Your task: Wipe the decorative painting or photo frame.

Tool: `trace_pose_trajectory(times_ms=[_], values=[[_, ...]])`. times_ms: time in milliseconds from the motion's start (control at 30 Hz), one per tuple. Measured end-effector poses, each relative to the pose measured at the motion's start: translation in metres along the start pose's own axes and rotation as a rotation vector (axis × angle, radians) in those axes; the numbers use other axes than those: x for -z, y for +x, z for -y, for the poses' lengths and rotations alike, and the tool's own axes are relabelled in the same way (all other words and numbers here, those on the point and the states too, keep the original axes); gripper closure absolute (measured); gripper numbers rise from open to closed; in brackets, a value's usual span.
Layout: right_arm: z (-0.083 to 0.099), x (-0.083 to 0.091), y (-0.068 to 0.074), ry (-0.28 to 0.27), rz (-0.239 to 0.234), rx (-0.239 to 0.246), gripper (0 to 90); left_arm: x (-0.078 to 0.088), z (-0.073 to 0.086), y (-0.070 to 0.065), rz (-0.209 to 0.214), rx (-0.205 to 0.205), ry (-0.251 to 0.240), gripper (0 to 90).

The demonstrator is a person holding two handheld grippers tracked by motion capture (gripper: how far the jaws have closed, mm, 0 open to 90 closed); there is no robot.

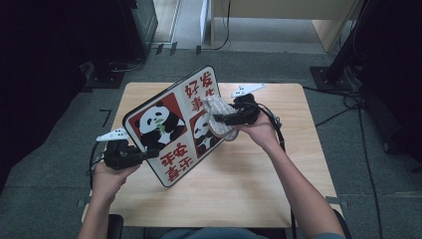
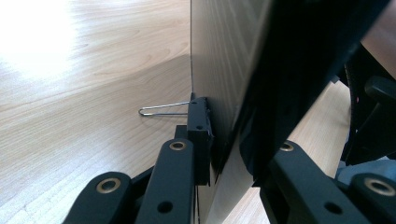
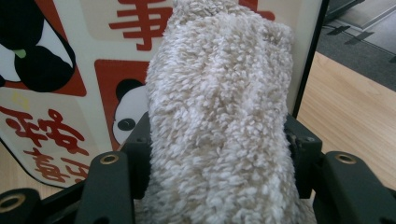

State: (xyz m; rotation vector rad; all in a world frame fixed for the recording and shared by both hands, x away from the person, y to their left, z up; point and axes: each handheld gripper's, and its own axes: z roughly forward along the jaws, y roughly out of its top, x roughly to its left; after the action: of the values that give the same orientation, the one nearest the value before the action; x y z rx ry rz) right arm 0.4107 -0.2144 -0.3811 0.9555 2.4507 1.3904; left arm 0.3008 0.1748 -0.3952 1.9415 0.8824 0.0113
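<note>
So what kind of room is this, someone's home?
More likely a lab or recording studio than a home: a small wooden table stands alone on grey carpet, cables trail across the floor, and dark equipment stands surround it.

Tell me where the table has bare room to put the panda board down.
Bare wood lies along the table's near edge, from below the panda board across to the right forearm, and along the right edge. The middle and far left are crowded: the left tongs clamp the board there, and the right tongs press a fluffy cloth on it.
</note>
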Motion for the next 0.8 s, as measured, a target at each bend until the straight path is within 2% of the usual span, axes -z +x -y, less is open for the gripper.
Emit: trace_pose_trajectory(times_ms=[333, 500, 800], values=[[0.003, -0.005, 0.0, 0.019, 0.001, 0.0, 42.4, 0.0, 0.0, 0.0, 0.002, 0.005, -0.001, 79.1], [0.011, -0.009, 0.0, 0.023, 0.001, -0.016, 42.4, 0.0, 0.0, 0.0, 0.002, 0.005, 0.0, 79.1], [0.019, -0.015, 0.0, 0.044, 0.006, -0.012, 42.2, 0.001, 0.0, 0.0, 0.002, 0.007, 0.0, 79.0]])
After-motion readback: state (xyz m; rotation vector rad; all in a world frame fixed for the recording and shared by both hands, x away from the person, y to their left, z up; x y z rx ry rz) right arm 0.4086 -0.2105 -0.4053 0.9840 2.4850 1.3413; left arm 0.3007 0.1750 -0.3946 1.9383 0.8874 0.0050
